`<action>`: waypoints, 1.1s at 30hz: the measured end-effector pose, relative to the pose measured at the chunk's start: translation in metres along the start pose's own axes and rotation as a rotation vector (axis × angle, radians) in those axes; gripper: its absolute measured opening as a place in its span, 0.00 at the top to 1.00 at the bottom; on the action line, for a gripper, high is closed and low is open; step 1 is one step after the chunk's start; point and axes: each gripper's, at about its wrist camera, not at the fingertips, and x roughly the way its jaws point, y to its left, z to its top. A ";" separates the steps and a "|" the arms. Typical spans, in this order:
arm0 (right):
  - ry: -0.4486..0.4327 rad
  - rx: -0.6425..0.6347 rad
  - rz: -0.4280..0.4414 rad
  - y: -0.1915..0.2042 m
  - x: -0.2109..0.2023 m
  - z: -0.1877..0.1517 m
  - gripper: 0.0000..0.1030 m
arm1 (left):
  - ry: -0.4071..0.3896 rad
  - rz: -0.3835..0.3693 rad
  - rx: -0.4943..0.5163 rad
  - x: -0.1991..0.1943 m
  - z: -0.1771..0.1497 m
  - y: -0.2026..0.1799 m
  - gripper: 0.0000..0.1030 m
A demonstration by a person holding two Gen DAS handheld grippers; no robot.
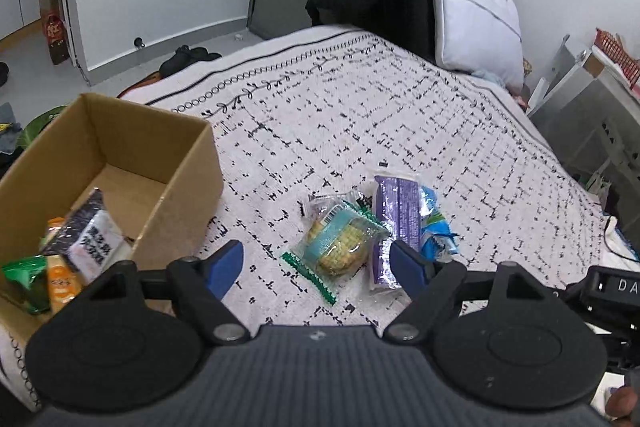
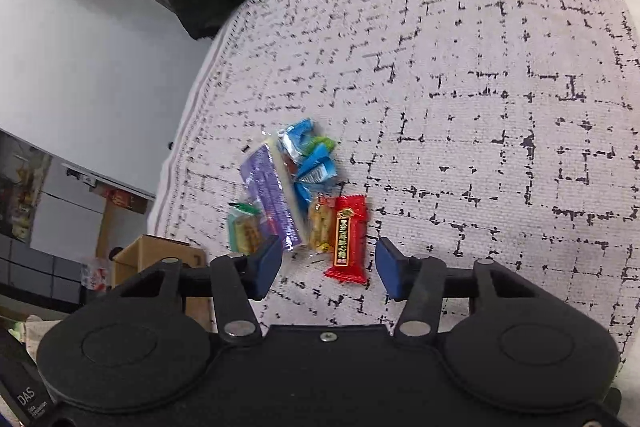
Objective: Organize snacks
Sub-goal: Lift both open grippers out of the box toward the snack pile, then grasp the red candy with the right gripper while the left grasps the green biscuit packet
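Cardboard box (image 1: 120, 163), open-topped, sits at one edge of the bed (image 1: 400, 115) on a white blanket with a black grid pattern. Several snack packets already lie inside it: a green one (image 1: 24, 281), an orange one (image 1: 60, 285) and a dark-and-white one (image 1: 94, 233). That part looks done.

Left to sort: a loose cluster out on the middle of the bed, well apart from the box.
- Clear packet with a yellow cake and green crimped ends (image 1: 340, 247), nearest the box side.
- Purple bar (image 1: 396, 227) touching it, partly overlapping.
- Blue wrappers (image 2: 308, 155) bunched against the purple bar's far side.
- Red bar with gold lettering (image 2: 348, 239) and a small yellow-orange packet (image 2: 320, 229) beside it, at the near end of the cluster, seen only in the right wrist view.

Left gripper (image 1: 316, 267): jaws released and wide, hanging over the cake packet with nothing between the pads.

Right gripper (image 2: 328, 267): jaws partly spread, straddling the lower end of the red bar; pads stand clear of it on both sides, so no grasp yet.

Judgement: task roughly midway or a little short of it. About as many packets remain on the blanket as I can count in the box. The red bar and the cake packet look like the likely next picks.
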 end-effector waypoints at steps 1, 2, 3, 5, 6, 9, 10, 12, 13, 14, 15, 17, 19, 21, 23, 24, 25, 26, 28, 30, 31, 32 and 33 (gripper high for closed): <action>0.010 -0.001 -0.006 0.000 0.005 0.001 0.54 | 0.005 0.002 0.004 0.005 0.000 -0.001 0.22; 0.017 -0.003 -0.015 0.000 0.009 0.002 0.55 | 0.011 0.004 0.007 0.010 0.001 -0.001 0.22; 0.024 -0.003 -0.021 0.000 0.013 0.002 0.56 | 0.016 0.006 0.009 0.014 0.001 -0.001 0.22; 0.034 -0.006 -0.038 0.000 0.020 0.003 0.57 | 0.028 0.008 0.012 0.024 0.001 -0.002 0.22; 0.040 -0.011 -0.042 0.001 0.023 0.003 0.57 | 0.033 0.011 0.014 0.029 0.001 -0.002 0.22; 0.060 -0.025 -0.064 0.002 0.035 0.003 0.57 | 0.050 0.015 0.021 0.041 0.001 -0.004 0.22; 0.065 -0.031 -0.071 0.002 0.037 0.003 0.57 | 0.056 0.014 0.026 0.046 0.001 -0.005 0.22; 0.073 -0.045 -0.084 0.004 0.042 0.003 0.59 | 0.063 0.017 0.040 0.053 0.002 -0.007 0.22; 0.080 -0.055 -0.095 0.005 0.045 0.003 0.62 | 0.066 0.017 0.044 0.057 0.002 -0.007 0.22; 0.086 -0.061 -0.106 0.006 0.048 0.003 0.63 | 0.070 0.016 0.047 0.060 0.003 -0.007 0.22; 0.090 -0.071 -0.116 0.007 0.051 0.003 0.64 | 0.074 0.015 0.050 0.063 0.004 -0.007 0.22; 0.092 -0.095 -0.138 0.009 0.055 0.002 0.64 | 0.081 0.015 0.059 0.070 0.006 -0.009 0.22; 0.099 -0.103 -0.152 0.011 0.059 0.003 0.63 | 0.078 0.015 0.075 0.074 0.007 -0.011 0.22; 0.102 -0.107 -0.152 0.012 0.062 0.003 0.63 | 0.080 0.017 0.084 0.079 0.009 -0.013 0.22; 0.101 -0.122 -0.153 0.015 0.065 0.003 0.63 | 0.083 0.014 0.088 0.084 0.010 -0.013 0.22; 0.100 -0.129 -0.154 0.016 0.066 0.003 0.63 | 0.081 0.018 0.093 0.087 0.010 -0.014 0.22; 0.100 -0.138 -0.154 0.017 0.068 0.002 0.63 | 0.078 0.021 0.096 0.088 0.010 -0.014 0.22; 0.100 -0.145 -0.155 0.019 0.069 0.002 0.63 | 0.075 0.020 0.098 0.090 0.011 -0.013 0.22; 0.099 -0.161 -0.157 0.020 0.070 0.001 0.63 | 0.076 0.021 0.096 0.093 0.011 -0.012 0.22; 0.097 -0.175 -0.157 0.023 0.070 -0.001 0.63 | 0.082 0.015 0.087 0.094 0.010 -0.010 0.22; 0.099 -0.183 -0.155 0.024 0.070 -0.002 0.63 | 0.087 0.007 0.081 0.095 0.010 -0.009 0.25; 0.102 -0.190 -0.151 0.025 0.071 -0.003 0.63 | 0.092 -0.002 0.071 0.094 0.009 -0.008 0.33; 0.107 -0.199 -0.146 0.026 0.071 -0.004 0.63 | 0.102 -0.009 0.063 0.094 0.009 -0.006 0.39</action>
